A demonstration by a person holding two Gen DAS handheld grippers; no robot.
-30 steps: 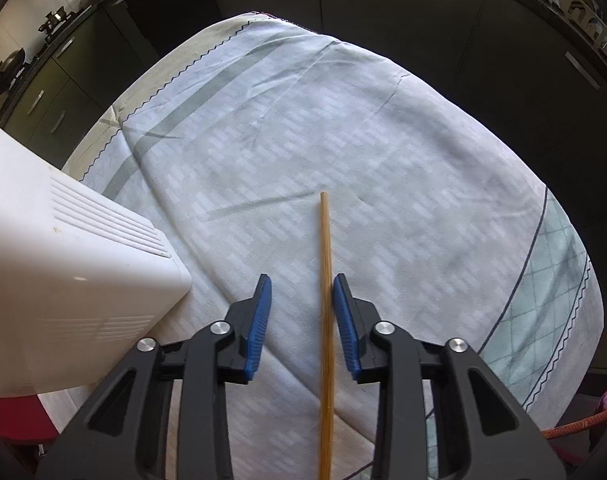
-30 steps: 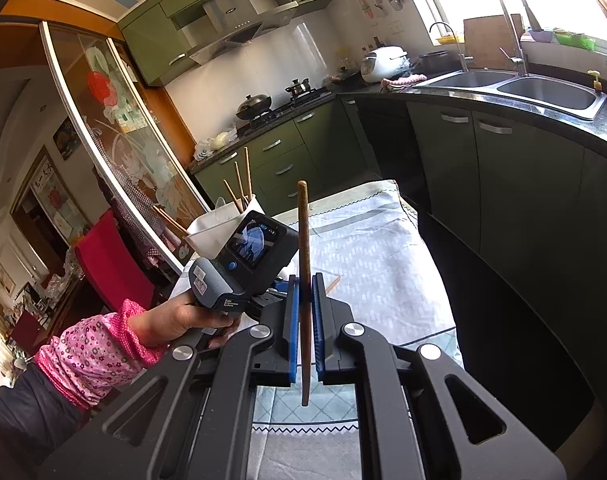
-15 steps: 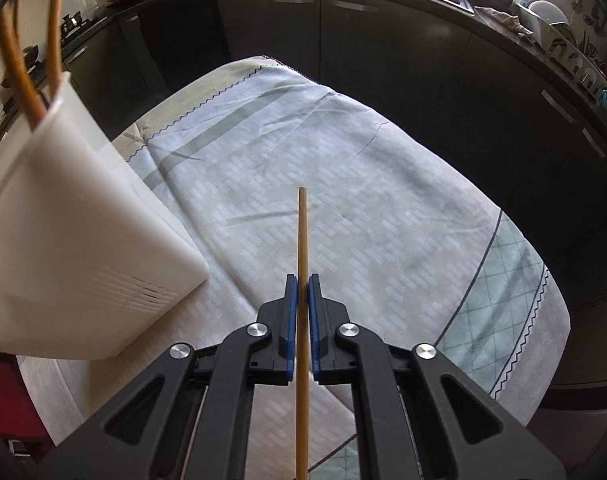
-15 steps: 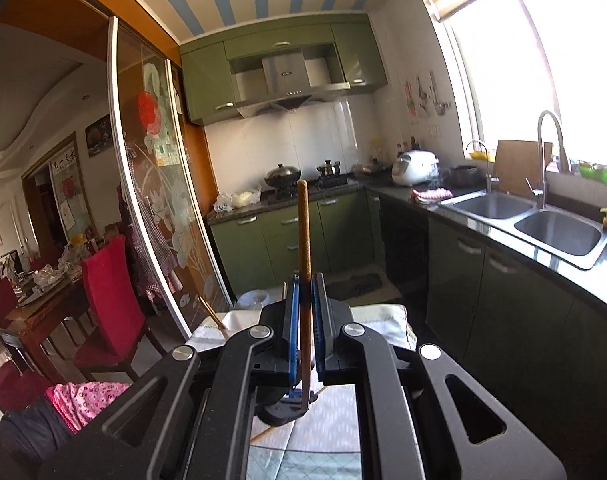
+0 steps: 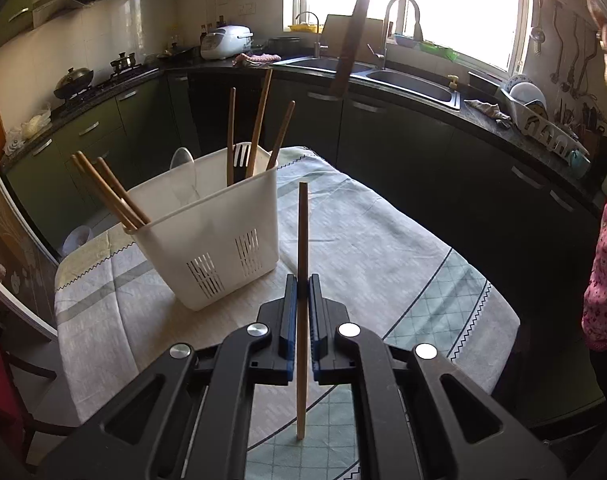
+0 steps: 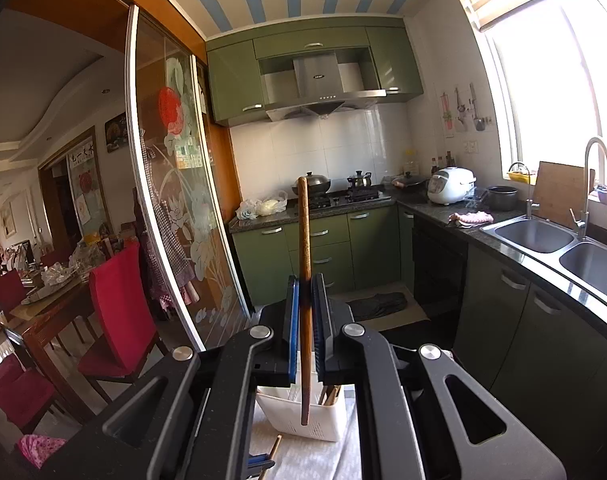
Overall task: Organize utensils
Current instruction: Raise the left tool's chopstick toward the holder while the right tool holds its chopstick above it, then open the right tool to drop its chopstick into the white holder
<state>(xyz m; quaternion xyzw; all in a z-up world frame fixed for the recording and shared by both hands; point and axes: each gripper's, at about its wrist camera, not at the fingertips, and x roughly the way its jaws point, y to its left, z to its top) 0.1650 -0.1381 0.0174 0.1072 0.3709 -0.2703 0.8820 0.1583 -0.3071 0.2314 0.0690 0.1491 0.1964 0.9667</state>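
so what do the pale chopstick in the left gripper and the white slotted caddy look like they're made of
The pale chopstick looks like bamboo or light wood: tan, matte, faint lengthwise grain. The white slotted caddy looks like moulded plastic: smooth, slightly translucent walls with clean-cut vent slots.
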